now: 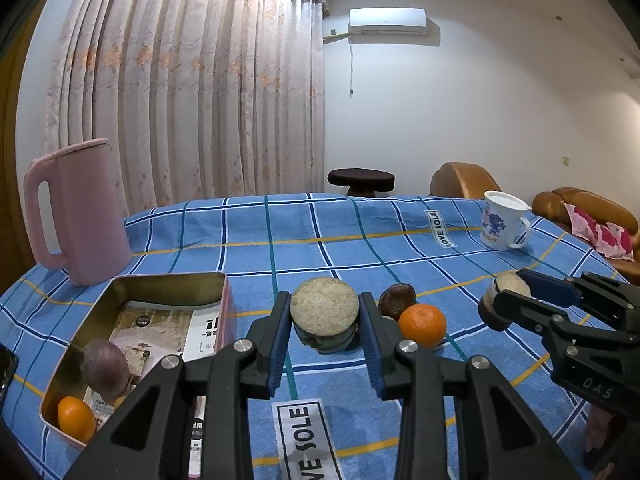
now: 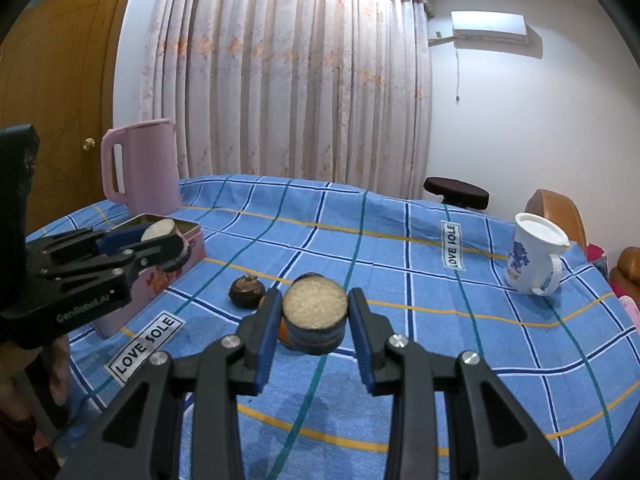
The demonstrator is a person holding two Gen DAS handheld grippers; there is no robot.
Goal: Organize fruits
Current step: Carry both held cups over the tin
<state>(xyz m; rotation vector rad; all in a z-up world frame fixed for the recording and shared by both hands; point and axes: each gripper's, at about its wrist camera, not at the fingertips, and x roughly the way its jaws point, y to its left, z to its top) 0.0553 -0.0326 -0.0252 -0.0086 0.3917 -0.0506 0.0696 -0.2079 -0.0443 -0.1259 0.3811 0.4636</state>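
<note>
My left gripper is shut on a short cane piece with dark skin and a pale cut face. It is held near the tin box. In the box lie a purple fruit and an orange. My right gripper is shut on a second cane piece. Between the two hands, an orange and a dark brown chestnut-like fruit rest on the cloth. The right wrist view shows the left gripper in front of the box.
A blue checked cloth covers the table. A pink jug stands at the back left behind the box. A white mug stands at the back right. Beyond the table are a dark stool and brown sofas.
</note>
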